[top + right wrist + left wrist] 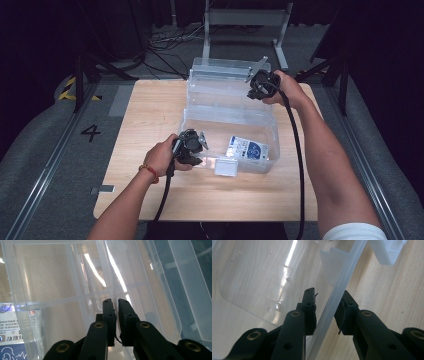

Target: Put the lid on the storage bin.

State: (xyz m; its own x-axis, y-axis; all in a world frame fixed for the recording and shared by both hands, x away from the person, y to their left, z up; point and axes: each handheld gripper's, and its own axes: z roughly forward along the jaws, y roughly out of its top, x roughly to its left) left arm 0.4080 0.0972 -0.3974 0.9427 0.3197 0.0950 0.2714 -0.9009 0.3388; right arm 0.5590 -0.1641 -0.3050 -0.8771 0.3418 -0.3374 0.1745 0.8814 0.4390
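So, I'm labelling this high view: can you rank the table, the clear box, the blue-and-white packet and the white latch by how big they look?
1. table
2. clear box
3. blue-and-white packet
4. white latch, close to the packet in size, so unsure.

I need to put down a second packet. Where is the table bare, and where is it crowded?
Bare wood lies left of the clear box, between it and the table's left edge, and along the near edge. The box, with its open lid, packet and both claws, crowds centre-right.
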